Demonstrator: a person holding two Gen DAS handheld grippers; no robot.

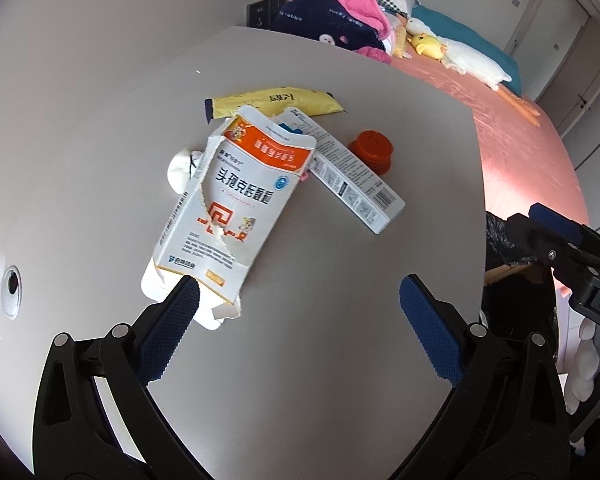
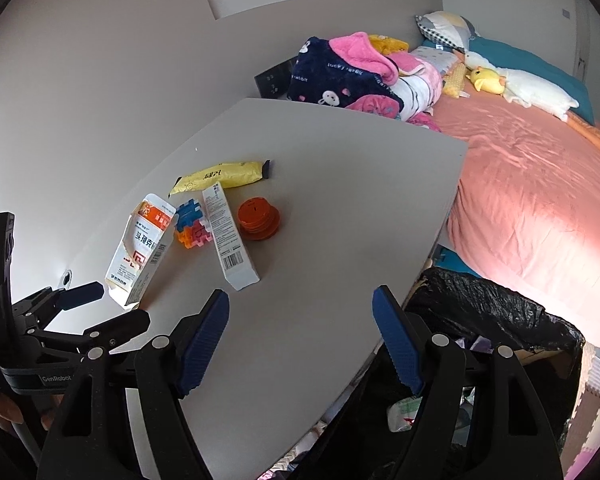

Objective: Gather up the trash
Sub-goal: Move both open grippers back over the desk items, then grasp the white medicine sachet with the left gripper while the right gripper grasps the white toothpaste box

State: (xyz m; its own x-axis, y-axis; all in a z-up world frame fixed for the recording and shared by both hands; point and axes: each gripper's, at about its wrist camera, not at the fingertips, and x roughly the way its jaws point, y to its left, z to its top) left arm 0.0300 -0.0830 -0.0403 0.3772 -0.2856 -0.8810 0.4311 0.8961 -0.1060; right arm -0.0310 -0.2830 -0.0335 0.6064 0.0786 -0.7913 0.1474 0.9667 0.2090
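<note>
Because your left gripper (image 1: 300,292) hangs with its jaws spread and nothing between them, just short of the torn medicine carton (image 1: 228,200), that carton looks like your nearest pickup. Your right gripper (image 2: 300,312) is equally wide and empty, poised at the table's (image 2: 320,152) edge above the black-lined bin (image 2: 500,312), probably ready to hand trash down. Beyond lie the long white box (image 1: 352,172), yellow sachet (image 1: 276,100) and orange lid (image 1: 372,148). The carton hides most of the toy block (image 2: 192,228) in your left view, and a white wad (image 1: 180,168) behind it is hard to identify.
</note>
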